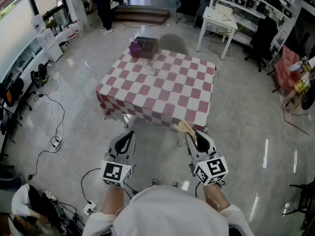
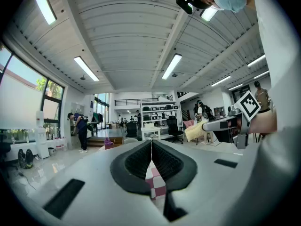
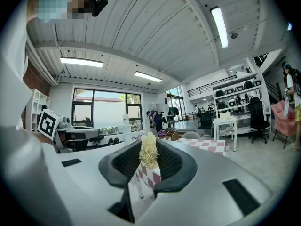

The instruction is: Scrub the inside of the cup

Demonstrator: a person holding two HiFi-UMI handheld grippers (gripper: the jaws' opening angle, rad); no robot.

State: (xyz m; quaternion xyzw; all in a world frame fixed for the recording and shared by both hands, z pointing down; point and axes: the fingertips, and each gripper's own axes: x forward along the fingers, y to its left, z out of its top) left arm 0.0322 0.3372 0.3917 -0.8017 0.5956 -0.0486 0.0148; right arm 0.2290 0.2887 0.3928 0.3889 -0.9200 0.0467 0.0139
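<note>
A small clear cup (image 1: 150,70) stands on the far left part of the red-and-white checked table (image 1: 170,95); it is faint at this distance. Both grippers hang in the air short of the table's near edge, well apart from the cup. My left gripper (image 1: 129,134) (image 2: 151,146) is shut with nothing between its jaws. My right gripper (image 1: 194,134) (image 3: 148,150) is shut on a pale yellow fibrous scrubber (image 1: 185,128) (image 3: 148,153), which sticks out past the jaw tips. In the left gripper view the scrubber (image 2: 194,132) also shows at the right.
A brown open box (image 1: 146,46) with a purple thing in it sits at the table's far left corner. A chair back (image 1: 173,44) stands behind the table. Cables (image 1: 54,142) lie on the floor at the left. A white desk (image 1: 220,19) and a person (image 1: 102,4) are far off.
</note>
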